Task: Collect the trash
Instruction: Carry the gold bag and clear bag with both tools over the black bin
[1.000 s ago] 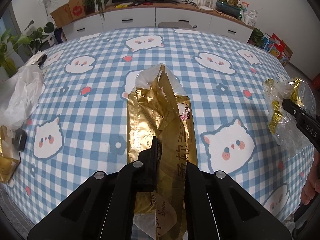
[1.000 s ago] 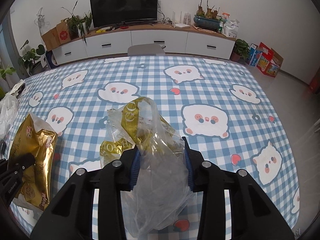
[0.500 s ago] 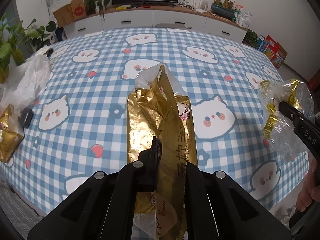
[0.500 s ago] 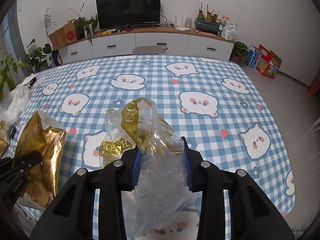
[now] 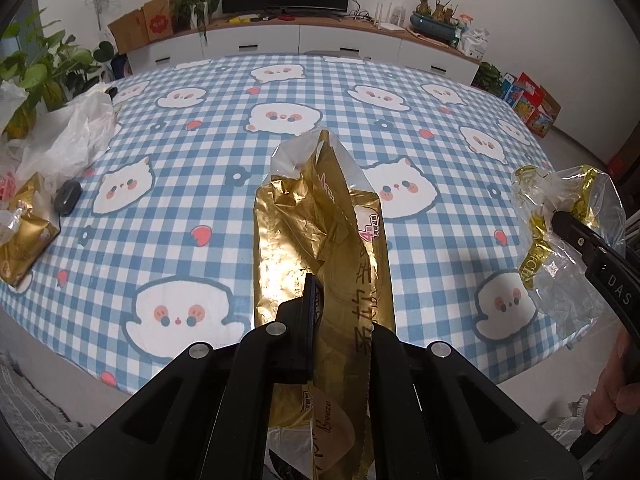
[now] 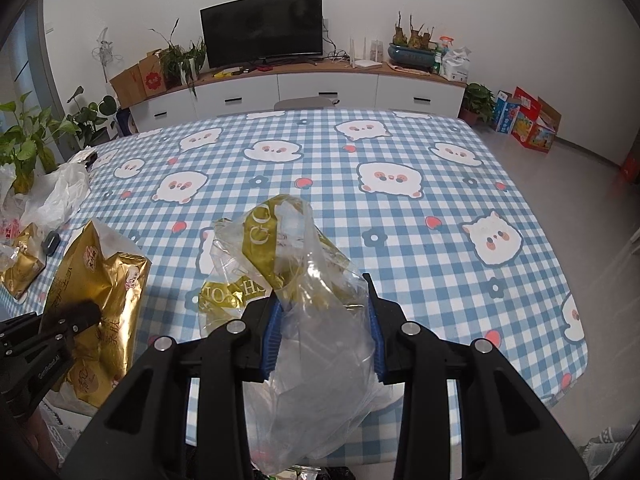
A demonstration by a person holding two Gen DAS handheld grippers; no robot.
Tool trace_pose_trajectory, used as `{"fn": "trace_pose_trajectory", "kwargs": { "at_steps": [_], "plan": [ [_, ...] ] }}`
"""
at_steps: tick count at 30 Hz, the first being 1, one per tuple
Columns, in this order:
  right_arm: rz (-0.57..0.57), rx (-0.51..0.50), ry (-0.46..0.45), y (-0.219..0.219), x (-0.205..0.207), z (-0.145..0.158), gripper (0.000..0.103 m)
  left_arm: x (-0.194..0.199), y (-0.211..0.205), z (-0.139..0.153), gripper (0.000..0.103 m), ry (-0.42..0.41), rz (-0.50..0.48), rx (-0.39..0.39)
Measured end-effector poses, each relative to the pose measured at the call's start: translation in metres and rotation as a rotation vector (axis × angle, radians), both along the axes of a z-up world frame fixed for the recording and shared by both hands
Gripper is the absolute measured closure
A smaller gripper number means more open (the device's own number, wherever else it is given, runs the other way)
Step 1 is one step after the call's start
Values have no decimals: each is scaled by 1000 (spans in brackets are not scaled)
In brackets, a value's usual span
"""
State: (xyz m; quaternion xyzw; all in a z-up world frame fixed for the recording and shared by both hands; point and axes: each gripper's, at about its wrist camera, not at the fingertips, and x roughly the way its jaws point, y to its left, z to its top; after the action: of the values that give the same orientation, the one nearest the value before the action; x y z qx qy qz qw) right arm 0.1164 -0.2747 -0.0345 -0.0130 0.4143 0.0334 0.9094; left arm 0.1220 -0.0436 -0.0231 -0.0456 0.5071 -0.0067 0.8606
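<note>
Largest item: the counter [image 5: 192, 184], under a blue checked cloth with cartoon animals, mostly bare in the middle. Both carried pieces hang above its near edge.

Risk 1, by my judgement: the clear plastic wrapper [image 6: 316, 320] in the right gripper [image 6: 322, 332] is slippery, crumpled film, bulging out above and below the jaws. It is pinched only at its middle, so a quick swing could let it slide out and drop onto the floor in front of the counter.

Risk 2: the gold foil bag [image 5: 320, 248] in the left gripper [image 5: 340, 336] is long and stands up past the jaws; its loose top could catch on something or fold over, and the thin foil could tear at the pinch line.

Risk 3: trash remains at the counter's far left edge: a white plastic bag [image 5: 68, 140], a small gold pack [image 5: 24, 220], a dark small object [image 5: 67, 202]. These could be forgotten, as both grippers are full.

Jaws, right: narrowly apart, blue pads [image 6: 271, 336] pressing the clear wrapper with gold print from both sides.

Jaws, left: fully closed on the flattened gold foil bag, holding it clear of the counter.
</note>
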Motion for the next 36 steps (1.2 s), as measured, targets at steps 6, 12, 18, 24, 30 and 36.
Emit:
{"fn": "trace_pose_trajectory", "kwargs": {
  "at_steps": [6,12,18,24,30,36],
  "plan": [
    [18,-5,2,7,-31,-3,70,-28,-6,-2,100,4,-16,3],
    [21,-33,-15,11,-59,-5,70,-55,-9,-6,100,13,-33,12],
    [17,-27,-3,4,-83,-11,70,-81,-9,-11,100,19,-36,9],
    [9,-17,7,-4,-106,-18,70,-106,-14,-16,100,14,-59,6],
    [16,-26,21,-5,-132,-32,70,-132,-19,-32,100,39,-70,17],
    [30,-34,39,0,-154,-45,70,-158,-21,-48,100,57,-64,13]
  ]
}}
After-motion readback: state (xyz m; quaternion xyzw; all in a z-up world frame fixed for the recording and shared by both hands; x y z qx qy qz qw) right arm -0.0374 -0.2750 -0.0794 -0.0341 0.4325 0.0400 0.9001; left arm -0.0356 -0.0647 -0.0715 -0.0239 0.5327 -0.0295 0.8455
